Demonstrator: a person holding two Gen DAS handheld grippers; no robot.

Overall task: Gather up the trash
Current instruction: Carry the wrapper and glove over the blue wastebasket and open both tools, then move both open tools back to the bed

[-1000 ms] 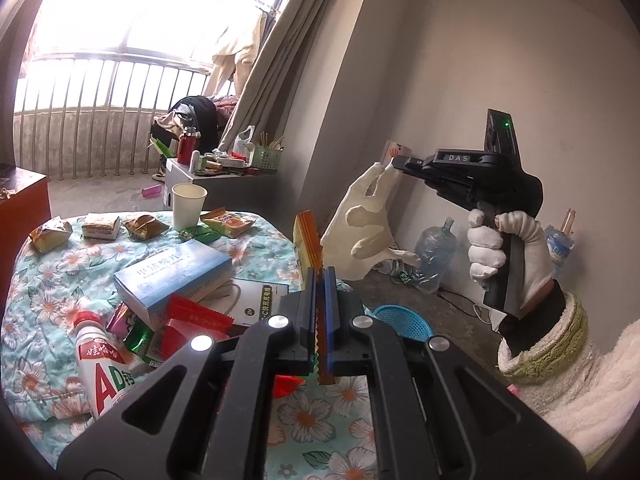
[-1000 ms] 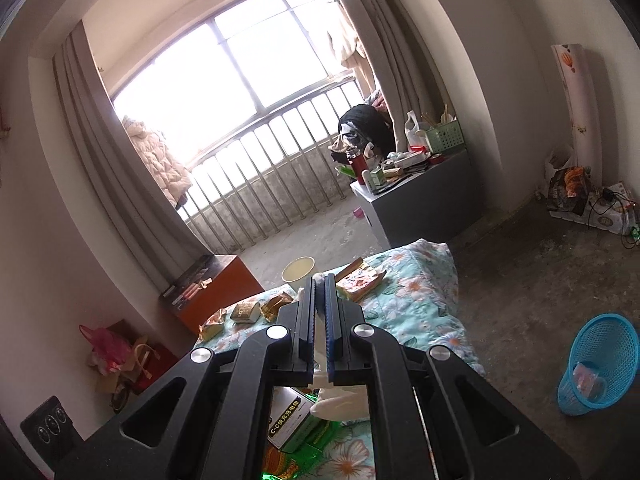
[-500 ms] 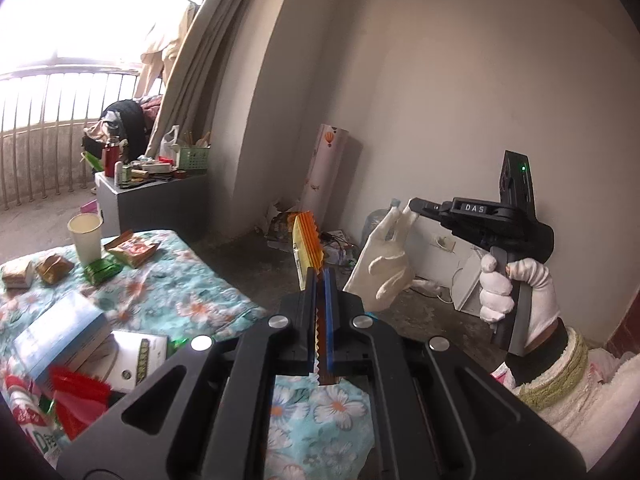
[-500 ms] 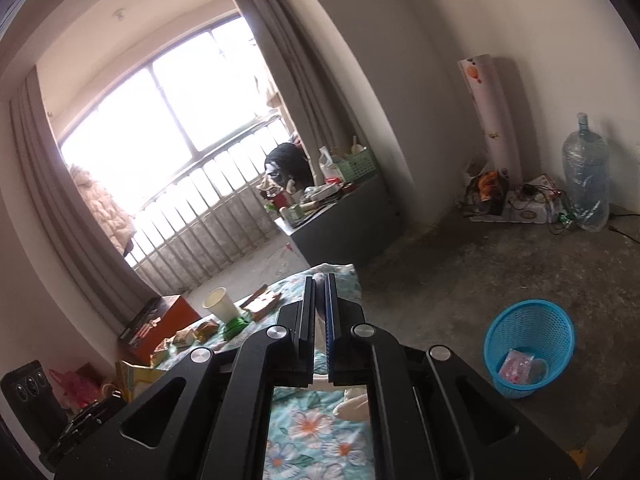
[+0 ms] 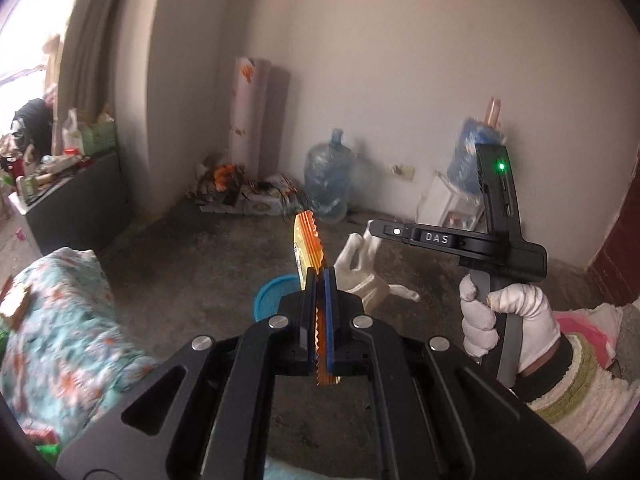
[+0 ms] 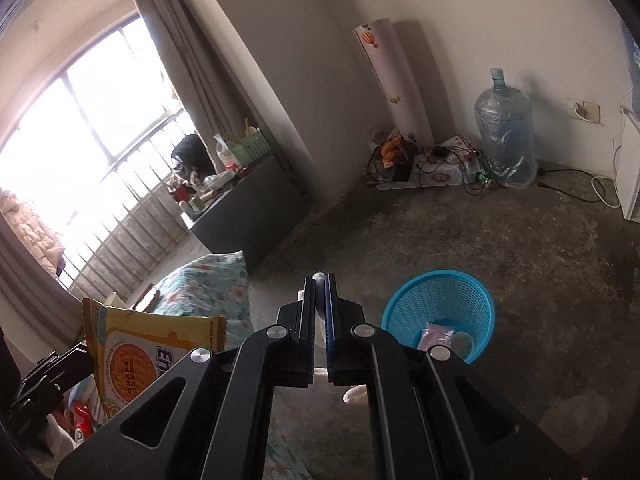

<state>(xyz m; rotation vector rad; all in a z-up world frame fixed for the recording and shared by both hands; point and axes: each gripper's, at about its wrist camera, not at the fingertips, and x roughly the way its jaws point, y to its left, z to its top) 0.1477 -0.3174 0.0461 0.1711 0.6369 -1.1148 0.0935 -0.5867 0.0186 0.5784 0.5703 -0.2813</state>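
My left gripper (image 5: 320, 276) is shut on a yellow-orange snack wrapper (image 5: 307, 244), held edge-on in the air; the wrapper's face shows in the right wrist view (image 6: 132, 360). My right gripper (image 6: 318, 280) is shut on a white glove (image 5: 362, 268), which hangs from its tip in the left wrist view. A blue plastic basket (image 6: 438, 312) stands on the concrete floor below and right of the right gripper, with a pink packet (image 6: 436, 334) inside. In the left wrist view the basket (image 5: 274, 294) is partly hidden behind the wrapper and fingers.
A table with a floral cloth (image 5: 60, 320) holds more wrappers at the left. A water jug (image 6: 504, 136), a paper roll (image 6: 394, 76), cables and boxes (image 6: 424, 160) line the far wall. A dark cabinet (image 6: 248, 208) stands by the window.
Both grippers have swung right, away from the table and toward the floor. The basket is now closer and more central in the right wrist view. Both grips are unchanged.
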